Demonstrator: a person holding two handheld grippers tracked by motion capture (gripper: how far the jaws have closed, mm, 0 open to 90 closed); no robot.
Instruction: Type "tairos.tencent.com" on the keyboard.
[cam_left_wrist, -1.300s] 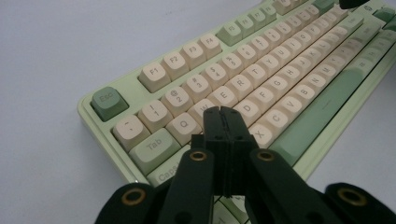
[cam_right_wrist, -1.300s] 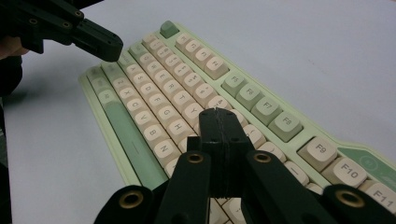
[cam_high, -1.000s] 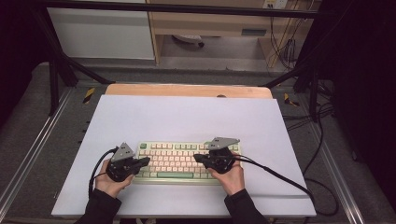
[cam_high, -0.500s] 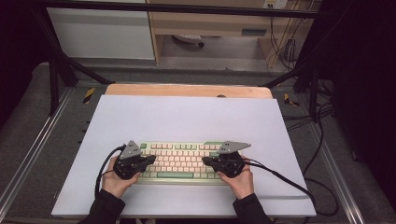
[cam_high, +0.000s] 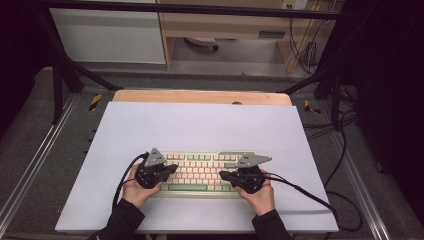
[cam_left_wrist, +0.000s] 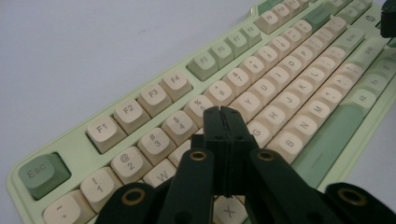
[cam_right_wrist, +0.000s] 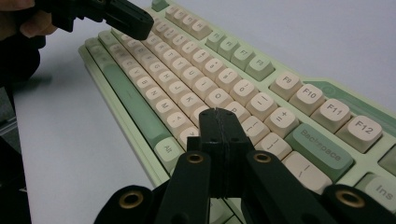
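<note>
Lying flat near the front edge of a pale table cover (cam_high: 200, 125), a green and cream keyboard (cam_high: 200, 172) is seen from the high view with a hand-held gripper poised over each end. The left gripper (cam_high: 172, 169) is held above the keyboard's left part, the right gripper (cam_high: 222, 175) above its right part, and both are pointed inward toward each other, well apart. The jaws of each are pressed together, and nothing is gripped between them.

From the left gripper view, the closed black jaws of the left gripper (cam_left_wrist: 221, 112) are seen above the upper letter rows, close to the R and T keys; whether a key is touched cannot be told. The Esc key (cam_left_wrist: 42, 171) is seen at the lower left of that view, and the function keys are strung along the keyboard's far edge.

From the right gripper view, the shut jaws of the right gripper (cam_right_wrist: 219, 114) are seen over the keys just left of the green Backspace key (cam_right_wrist: 320, 144), while the other gripper is shown farther off at the upper left. Contact with the keys cannot be judged there either.

A wooden tabletop (cam_high: 200, 96) is exposed as a strip beyond the cover, and a black cable (cam_high: 300, 192) is trailed from the right gripper across the cover toward the table's right side.
</note>
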